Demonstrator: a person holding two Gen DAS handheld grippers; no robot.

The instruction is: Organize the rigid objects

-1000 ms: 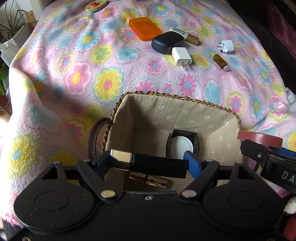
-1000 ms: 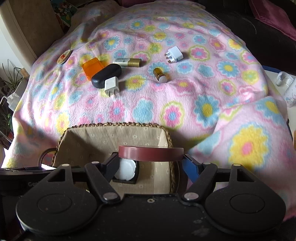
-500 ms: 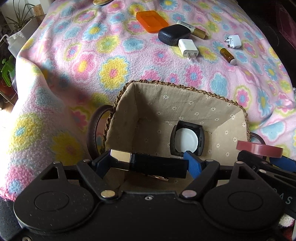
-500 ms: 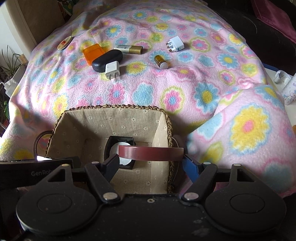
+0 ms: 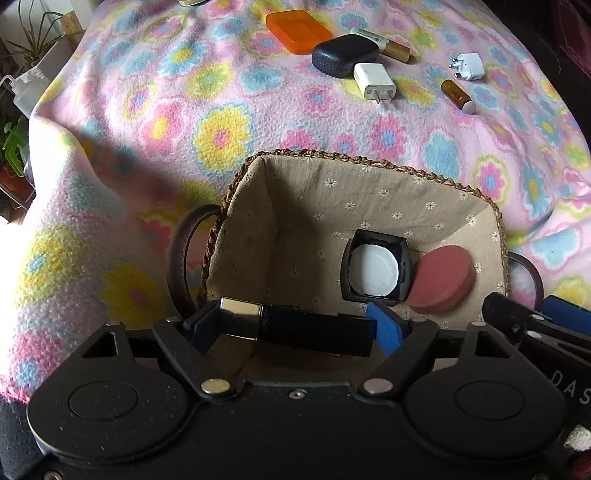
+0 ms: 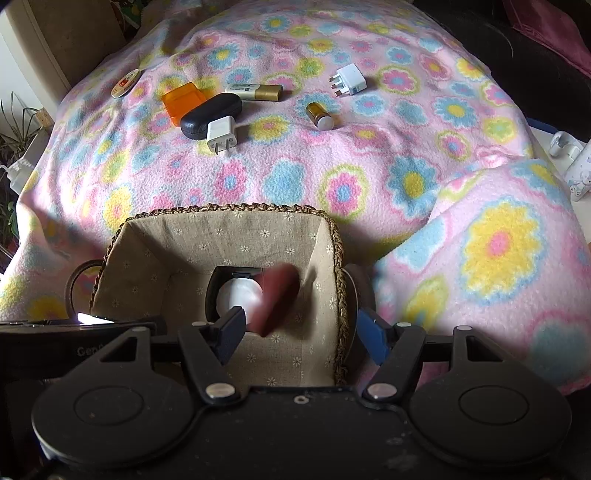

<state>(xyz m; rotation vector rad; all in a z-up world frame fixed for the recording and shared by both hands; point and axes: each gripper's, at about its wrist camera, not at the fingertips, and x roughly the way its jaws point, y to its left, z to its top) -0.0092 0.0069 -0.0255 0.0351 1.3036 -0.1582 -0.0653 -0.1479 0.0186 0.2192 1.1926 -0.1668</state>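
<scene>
Basket (image 5: pixel 369 206) takes the red disc (image 5: pixel 439 280) at its 3 o'clock beside the compact (image 5: pixel 376 269), the empty right gripper (image 6: pixel 299 332) closing, while the left gripper (image 5: pixel 295 328), gripping a black tube (image 5: pixel 314 328), should lower before letting go.

basket (image 5: pixel 369 168) left half: free | right: compact (image 5: pixel 375 271), red disc (image 5: pixel 441 278)

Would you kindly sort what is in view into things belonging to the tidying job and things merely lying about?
Job:
- basket
- black tube with gold end, in left gripper
- red disc, in basket; right gripper closing on nothing
- orange case
- black case
- white charger
- amber vial

About:
- floral blanket
- potted plant
</scene>
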